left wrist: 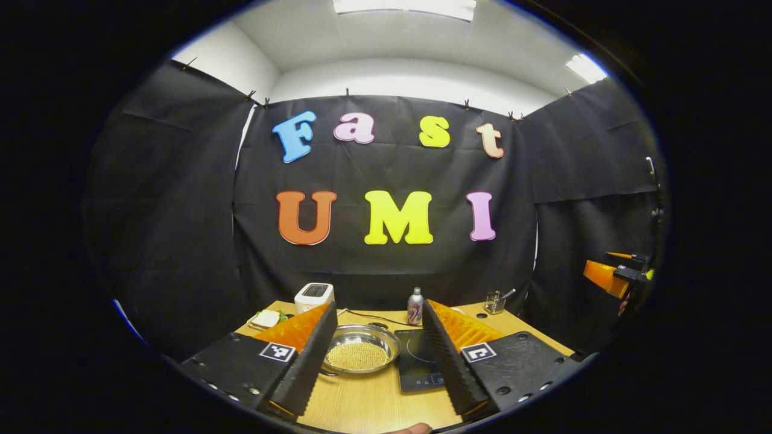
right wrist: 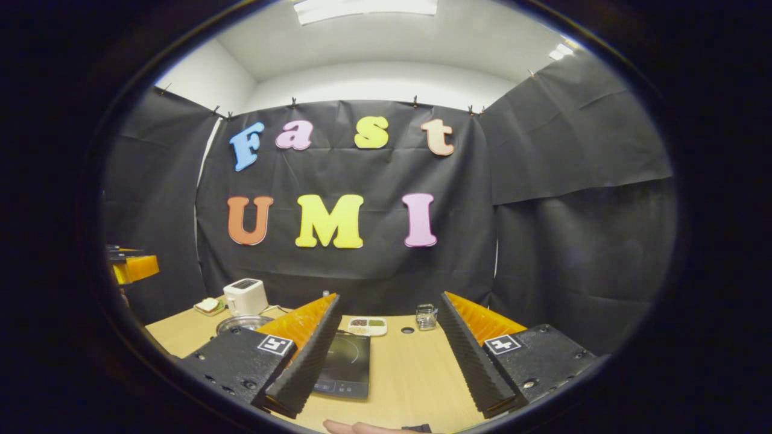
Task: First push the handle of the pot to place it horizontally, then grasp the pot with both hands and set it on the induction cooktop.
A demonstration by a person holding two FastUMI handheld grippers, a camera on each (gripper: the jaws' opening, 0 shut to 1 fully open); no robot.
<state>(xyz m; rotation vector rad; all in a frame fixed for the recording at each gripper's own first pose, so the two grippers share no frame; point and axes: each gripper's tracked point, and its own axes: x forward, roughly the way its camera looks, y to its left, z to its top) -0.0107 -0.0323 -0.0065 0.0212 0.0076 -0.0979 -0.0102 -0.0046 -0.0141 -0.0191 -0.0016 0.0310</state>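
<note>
Both tools — left tool point(left wrist: 377, 355) and right tool point(right wrist: 389, 355) — gape wide, holding nothing above the desk point(left wrist: 374, 404); the pot point(left wrist: 360, 348) sits beside the cooktop point(left wrist: 417, 360), untouched — everything remains.

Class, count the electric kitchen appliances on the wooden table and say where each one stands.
2: the white toaster at the back left, and the black induction cooktop beside the pot. Others may be hidden behind the fingers.
</note>
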